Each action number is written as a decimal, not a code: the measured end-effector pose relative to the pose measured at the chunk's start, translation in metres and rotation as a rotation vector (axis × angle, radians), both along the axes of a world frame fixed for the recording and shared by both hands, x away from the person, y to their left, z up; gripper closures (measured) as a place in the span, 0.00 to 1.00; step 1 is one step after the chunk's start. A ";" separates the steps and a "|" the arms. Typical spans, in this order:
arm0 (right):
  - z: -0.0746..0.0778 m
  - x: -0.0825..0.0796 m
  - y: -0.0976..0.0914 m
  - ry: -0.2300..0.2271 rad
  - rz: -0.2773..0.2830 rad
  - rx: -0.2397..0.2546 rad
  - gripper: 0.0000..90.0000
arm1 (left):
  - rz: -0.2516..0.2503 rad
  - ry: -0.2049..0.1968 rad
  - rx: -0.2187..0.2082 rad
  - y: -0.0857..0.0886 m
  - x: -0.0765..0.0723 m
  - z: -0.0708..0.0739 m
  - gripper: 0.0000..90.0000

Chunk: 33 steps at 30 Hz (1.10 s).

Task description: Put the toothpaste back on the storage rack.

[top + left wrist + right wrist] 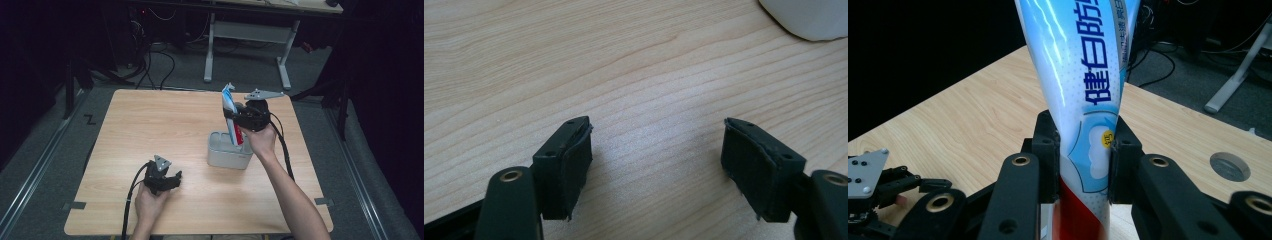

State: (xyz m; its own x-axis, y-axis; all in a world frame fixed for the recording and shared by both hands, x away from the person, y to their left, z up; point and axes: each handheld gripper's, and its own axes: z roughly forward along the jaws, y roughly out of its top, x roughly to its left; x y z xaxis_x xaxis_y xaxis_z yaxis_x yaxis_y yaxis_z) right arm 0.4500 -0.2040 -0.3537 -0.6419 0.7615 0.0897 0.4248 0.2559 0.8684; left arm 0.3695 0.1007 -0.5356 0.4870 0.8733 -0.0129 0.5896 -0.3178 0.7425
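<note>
Toothpaste tube pinched between right tongs, long axis near upright, crimped end up, red lower end dipping into the grey holder just below the tongs. Bare bench all round. Left tongs spread, nothing between, well apart from the holder. Right gripper view reads the tube's print.

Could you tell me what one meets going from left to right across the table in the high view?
Left tongs → grey container → toothpaste tube, clamped upright in the right tongs above the container.
</note>
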 end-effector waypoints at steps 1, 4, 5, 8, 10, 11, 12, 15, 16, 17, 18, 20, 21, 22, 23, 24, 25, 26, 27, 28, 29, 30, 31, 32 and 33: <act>0.000 0.000 0.000 0.000 0.000 0.000 0.80 | 0.000 0.000 0.000 0.000 0.000 0.000 0.32; -0.004 0.002 0.004 0.006 0.003 -0.015 0.80 | 0.000 0.000 0.000 0.000 0.000 0.000 0.32; -0.005 0.002 0.005 0.006 0.003 -0.024 0.80 | 0.000 0.000 0.000 0.000 0.000 0.000 0.32; -0.007 0.003 0.007 0.008 0.007 -0.033 0.80 | 0.001 0.000 0.000 0.000 0.000 0.000 0.32; -0.008 0.005 0.008 0.014 0.008 -0.034 0.80 | 0.001 0.000 0.000 0.000 0.000 0.000 0.32; -0.009 0.005 0.008 0.018 0.009 -0.035 0.80 | -0.001 0.001 0.002 0.000 0.000 0.000 0.32; -0.011 0.006 0.009 0.019 0.008 -0.040 0.80 | -0.001 0.001 0.002 0.000 0.000 0.000 0.32; -0.016 0.007 0.010 0.030 0.006 -0.045 0.79 | -0.002 0.002 0.002 0.000 0.000 0.000 0.32; -0.018 0.007 0.010 0.034 0.005 -0.044 0.79 | -0.001 0.001 0.002 0.000 0.000 0.000 0.32; -0.019 0.007 0.010 0.036 0.006 -0.046 0.79 | -0.001 0.001 0.002 0.000 0.000 0.000 0.32; -0.021 0.007 0.010 0.039 0.006 -0.047 0.79 | 0.000 0.000 0.002 0.000 0.000 0.000 0.32; -0.023 0.008 0.009 0.042 0.004 -0.051 0.79 | 0.000 -0.001 0.001 0.000 0.000 0.000 0.32; -0.024 0.008 0.009 0.044 0.004 -0.051 0.79 | 0.001 -0.001 0.002 0.000 0.000 0.000 0.32; -0.024 0.007 0.009 0.046 0.001 -0.054 0.79 | 0.001 -0.001 0.001 0.000 0.000 0.000 0.32; -0.025 0.008 0.009 0.045 0.005 -0.057 0.79 | 0.001 -0.001 0.001 0.000 0.000 0.000 0.32; -0.025 0.007 0.009 0.046 0.004 -0.061 0.79 | 0.001 -0.001 0.001 0.000 0.000 0.000 0.32; -0.026 0.007 0.009 0.046 0.002 -0.064 0.79 | 0.000 -0.001 0.001 0.000 0.000 0.000 0.32; -0.026 0.007 0.009 0.049 0.001 -0.066 0.79 | 0.000 -0.001 0.001 0.000 0.000 0.000 0.32; -0.026 0.007 0.009 0.048 0.003 -0.068 0.79 | 0.000 -0.001 0.001 0.000 0.000 0.000 0.32; -0.026 0.007 0.010 0.048 0.004 -0.072 0.79 | 0.000 -0.001 0.001 0.000 0.000 0.000 0.32; -0.026 0.007 0.010 0.049 0.002 -0.072 0.79 | 0.000 -0.001 0.001 0.000 0.000 0.000 0.32; -0.026 0.007 0.011 0.050 0.003 -0.074 0.79 | 0.000 -0.001 0.001 0.000 0.000 0.000 0.32; -0.026 0.006 0.011 0.050 0.001 -0.077 0.79 | 0.002 -0.002 -0.001 0.000 0.000 0.000 0.32; -0.026 0.006 0.011 0.048 0.002 -0.084 0.79 | 0.001 0.000 0.000 0.000 0.000 0.000 0.32; -0.026 0.006 0.012 0.048 0.005 -0.082 0.79 | 0.002 -0.002 0.000 0.000 0.000 0.000 0.32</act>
